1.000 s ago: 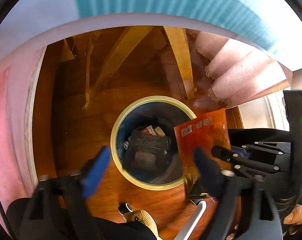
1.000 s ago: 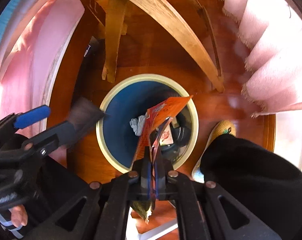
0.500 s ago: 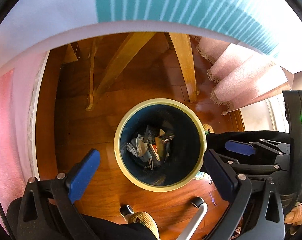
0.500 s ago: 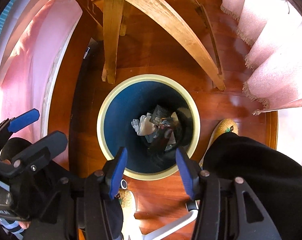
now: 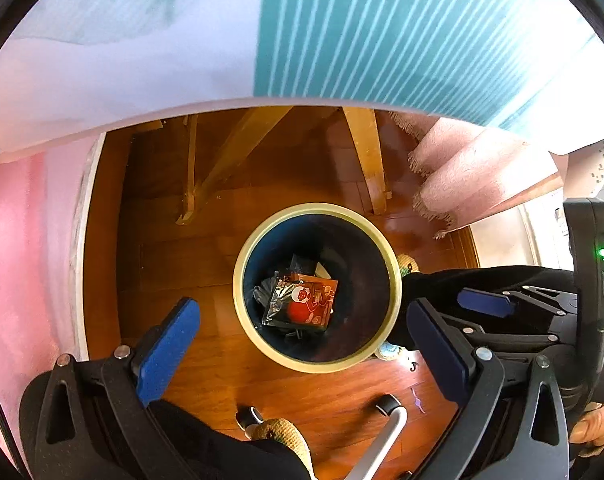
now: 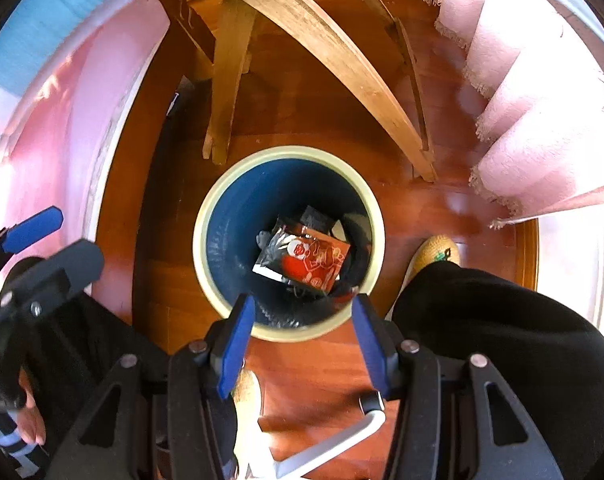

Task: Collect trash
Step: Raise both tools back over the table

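Observation:
A round blue bin with a cream rim stands on the wooden floor below both grippers. An orange and silver snack wrapper lies on top of other dark and white trash inside it. My left gripper is open and empty, held above the bin's near side. My right gripper is open and empty, above the bin's near rim. The right gripper also shows at the right in the left wrist view; the left gripper shows at the left in the right wrist view.
Wooden table legs stand just beyond the bin. A pink fringed cloth hangs at the right, a pink wall at the left. The person's slippered feet and a white castor leg are near the bin.
My right gripper opened and let go of the orange wrapper, which fell into the bin and now lies flat on the trash. Both grippers rose a little higher above the bin.

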`<state>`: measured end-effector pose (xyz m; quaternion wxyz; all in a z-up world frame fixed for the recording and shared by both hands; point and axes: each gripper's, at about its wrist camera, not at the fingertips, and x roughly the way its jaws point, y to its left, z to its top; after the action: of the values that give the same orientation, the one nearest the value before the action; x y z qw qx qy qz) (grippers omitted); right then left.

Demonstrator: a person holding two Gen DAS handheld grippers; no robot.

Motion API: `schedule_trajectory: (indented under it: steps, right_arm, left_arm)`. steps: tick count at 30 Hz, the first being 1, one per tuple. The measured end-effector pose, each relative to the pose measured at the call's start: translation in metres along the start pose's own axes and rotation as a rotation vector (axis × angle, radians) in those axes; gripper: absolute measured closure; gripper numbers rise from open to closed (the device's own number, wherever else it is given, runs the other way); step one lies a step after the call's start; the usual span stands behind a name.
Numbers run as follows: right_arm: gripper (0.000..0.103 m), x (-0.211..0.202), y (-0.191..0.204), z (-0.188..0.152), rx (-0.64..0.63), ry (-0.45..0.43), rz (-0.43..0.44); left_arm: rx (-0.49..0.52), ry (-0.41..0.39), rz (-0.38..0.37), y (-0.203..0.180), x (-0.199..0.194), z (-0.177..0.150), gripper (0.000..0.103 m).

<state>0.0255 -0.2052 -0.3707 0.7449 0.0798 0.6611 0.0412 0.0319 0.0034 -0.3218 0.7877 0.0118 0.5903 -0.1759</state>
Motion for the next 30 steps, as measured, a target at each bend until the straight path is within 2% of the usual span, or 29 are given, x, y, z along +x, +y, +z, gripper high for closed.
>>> schedule_trajectory:
  steps: [6, 10, 12, 16, 19, 23, 27, 30]
  right_arm:
    - [0.052, -0.031, -0.002, -0.015, -0.011, -0.021, 0.018]
    - [0.052, -0.053, -0.002, -0.023, -0.038, -0.065, 0.005]
    - [0.052, -0.065, 0.000, -0.026, -0.062, -0.089, -0.001]
    - [0.052, -0.094, 0.009, -0.032, -0.124, -0.144, -0.008]
    - [0.052, -0.122, 0.016, -0.034, -0.170, -0.196, 0.010]
    - [0.052, -0.165, 0.029, -0.034, -0.230, -0.276, 0.052]
    - [0.052, -0.212, 0.046, -0.028, -0.332, -0.403, 0.023]
    - [0.052, -0.246, 0.051, -0.013, -0.361, -0.480, 0.018]
  left_arm:
    - [0.008, -0.032, -0.015, -0.002, -0.029, -0.009, 0.001]
    - [0.071, -0.098, 0.034, -0.010, -0.058, -0.007, 0.001]
    - [0.062, -0.115, 0.022, -0.009, -0.071, -0.004, 0.001]
    - [0.036, -0.209, -0.014, -0.008, -0.112, 0.006, 0.001]
    - [0.066, -0.296, -0.001, -0.013, -0.143, 0.014, 0.001]
    - [0.106, -0.371, 0.008, -0.023, -0.179, 0.028, 0.001]
    - [0.115, -0.430, 0.000, -0.028, -0.212, 0.046, 0.001]
    - [0.123, -0.460, -0.007, -0.029, -0.233, 0.066, 0.001]
